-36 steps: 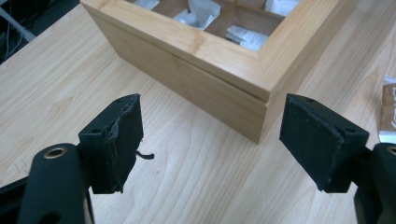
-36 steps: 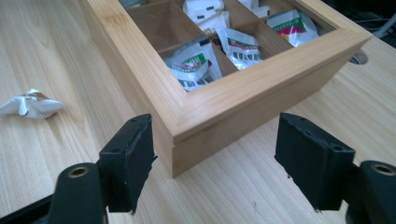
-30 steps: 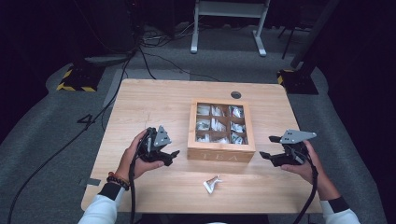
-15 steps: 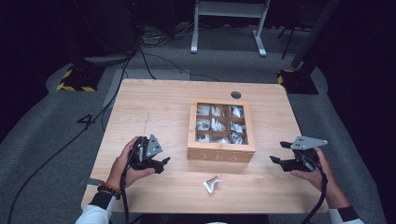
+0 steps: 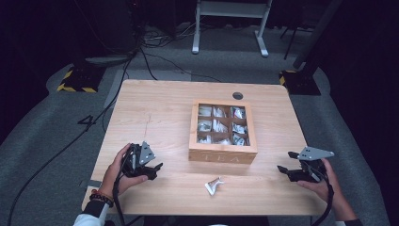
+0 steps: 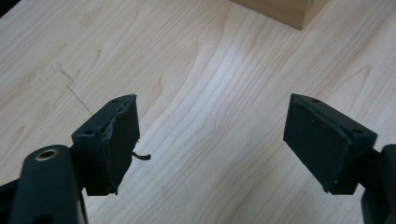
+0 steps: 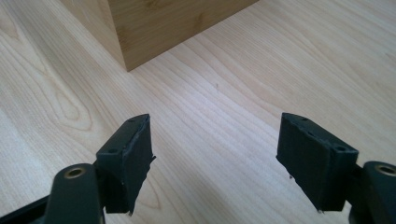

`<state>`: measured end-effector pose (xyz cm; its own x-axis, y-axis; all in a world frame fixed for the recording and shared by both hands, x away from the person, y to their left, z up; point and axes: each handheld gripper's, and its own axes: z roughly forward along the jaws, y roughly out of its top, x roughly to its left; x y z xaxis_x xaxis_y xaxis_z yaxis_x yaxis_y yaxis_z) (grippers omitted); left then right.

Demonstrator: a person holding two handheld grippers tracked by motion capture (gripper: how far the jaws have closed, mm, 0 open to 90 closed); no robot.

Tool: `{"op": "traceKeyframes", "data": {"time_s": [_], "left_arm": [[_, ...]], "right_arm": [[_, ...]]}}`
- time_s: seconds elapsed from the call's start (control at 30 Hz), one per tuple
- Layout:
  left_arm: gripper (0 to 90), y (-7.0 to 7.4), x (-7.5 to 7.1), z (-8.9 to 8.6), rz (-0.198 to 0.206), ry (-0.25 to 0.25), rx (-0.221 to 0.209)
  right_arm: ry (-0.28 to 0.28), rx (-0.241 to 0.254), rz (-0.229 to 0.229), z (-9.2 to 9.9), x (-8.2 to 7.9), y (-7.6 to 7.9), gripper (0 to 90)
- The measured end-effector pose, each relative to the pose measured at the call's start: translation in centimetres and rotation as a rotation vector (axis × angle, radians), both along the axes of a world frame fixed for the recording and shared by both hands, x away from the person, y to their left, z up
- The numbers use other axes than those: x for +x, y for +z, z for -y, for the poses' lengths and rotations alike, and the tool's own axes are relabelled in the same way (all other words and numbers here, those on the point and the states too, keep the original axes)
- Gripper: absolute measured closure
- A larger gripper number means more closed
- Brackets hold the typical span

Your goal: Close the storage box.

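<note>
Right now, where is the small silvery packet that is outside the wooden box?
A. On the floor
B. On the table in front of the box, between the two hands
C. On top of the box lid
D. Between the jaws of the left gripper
B: the packet lies alone on the table, just in front of the box, apart from both grippers.
</note>
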<state>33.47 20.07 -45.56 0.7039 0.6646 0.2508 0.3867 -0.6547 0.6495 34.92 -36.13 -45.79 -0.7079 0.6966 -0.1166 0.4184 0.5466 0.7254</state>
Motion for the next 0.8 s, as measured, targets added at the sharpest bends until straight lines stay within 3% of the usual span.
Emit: {"op": "traceKeyframes", "data": {"time_s": [0.47,0.8], "left_arm": [[18.4,-2.0,-0.7,-2.0,-0.062,0.006,-0.02],[17.8,-3.7,-1.0,-3.7,-0.132,0.036,-0.078]], "right_arm": [[-0.061,0.047,-0.053,2.1,-1.5,-2.4,26.4],[-0.108,0.096,-0.082,3.1,-2.2,-3.7,25.6]]}}
